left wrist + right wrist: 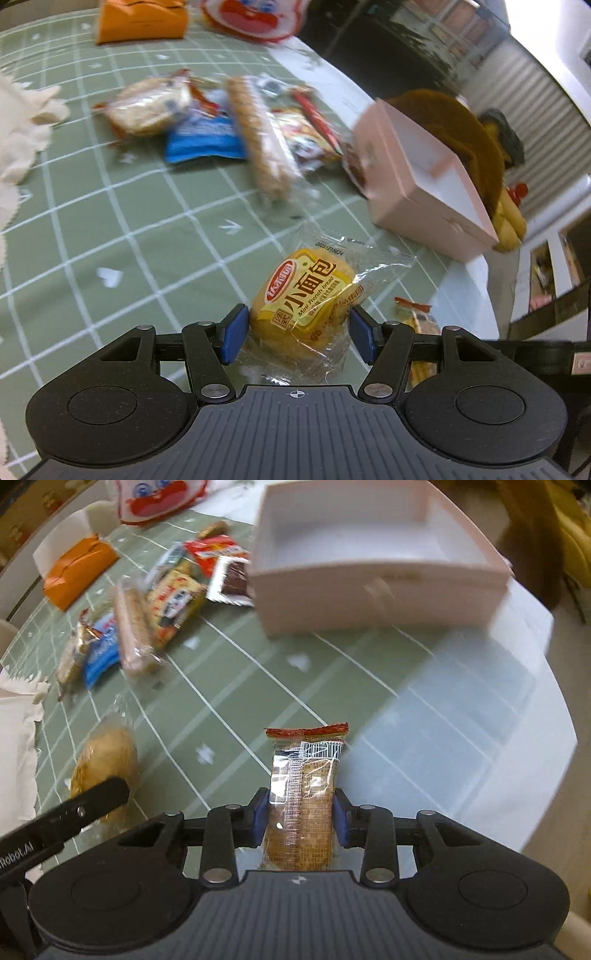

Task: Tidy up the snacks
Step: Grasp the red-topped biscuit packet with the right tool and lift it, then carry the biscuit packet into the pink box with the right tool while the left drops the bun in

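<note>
A yellow mini French bread packet (306, 295) sits between the blue pads of my left gripper (297, 325), which is shut on it just above the green checked tablecloth (110, 221). The right wrist view shows the same bread (105, 757) at lower left beside a black left fingertip (99, 797). My right gripper (301, 812) is shut on a clear-wrapped cracker packet (306, 775) with a red top seal, held upright. An open pink box (369, 587) stands beyond it; the left wrist view shows this box (424, 199) at the right.
A pile of loose snacks lies mid-table: a blue packet (203, 140), a long biscuit sleeve (258, 136) and several others. An orange bag (140, 22) and a red-and-white bag (255, 18) lie at the far side. A brown plush toy (461, 122) stands behind the box. The table's rounded edge (535, 757) curves along the right.
</note>
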